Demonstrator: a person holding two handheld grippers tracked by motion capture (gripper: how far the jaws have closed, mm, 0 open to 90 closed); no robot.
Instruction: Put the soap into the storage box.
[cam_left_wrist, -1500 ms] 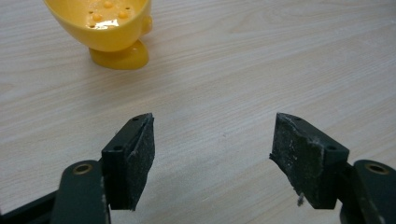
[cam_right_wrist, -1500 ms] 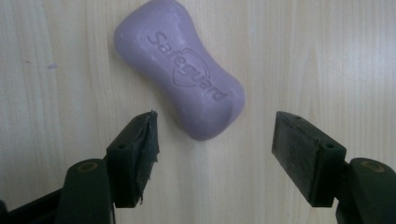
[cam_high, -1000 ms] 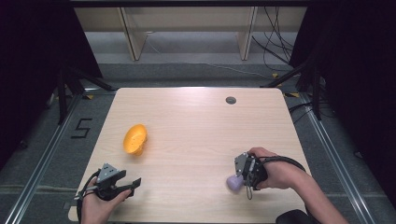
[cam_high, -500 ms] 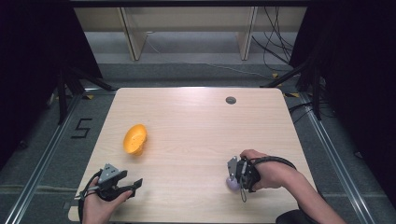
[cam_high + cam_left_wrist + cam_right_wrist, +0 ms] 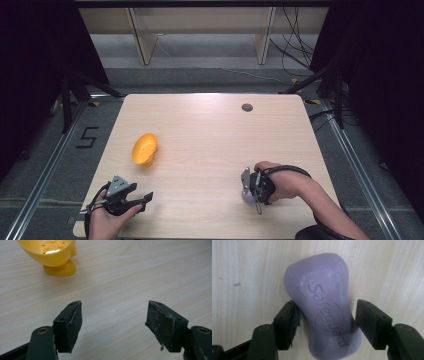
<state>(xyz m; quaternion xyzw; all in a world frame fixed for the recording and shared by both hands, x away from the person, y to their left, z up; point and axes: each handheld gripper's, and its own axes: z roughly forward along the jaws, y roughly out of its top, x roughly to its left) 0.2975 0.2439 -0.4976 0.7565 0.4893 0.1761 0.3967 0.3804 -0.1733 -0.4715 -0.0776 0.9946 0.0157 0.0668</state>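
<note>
Lower right, the right gripper [image 5: 325, 315] straddles the purple soap [image 5: 324, 307], jaws spread; lower left, the left gripper [image 5: 113, 325] gapes empty.

A lab recording bay — pale wooden table [image 5: 210, 130] flanked by black curtains [image 5: 35, 75], loose cables [image 5: 295, 55] behind it, metal floor rails [image 5: 45, 175] alongside.

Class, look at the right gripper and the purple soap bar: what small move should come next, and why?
Probably close the right gripper. Its jaws straddle the purple moulded soap bar lying flat on the pale wooden table; the left pad touches, a slight gap seems to remain at the other.
</note>
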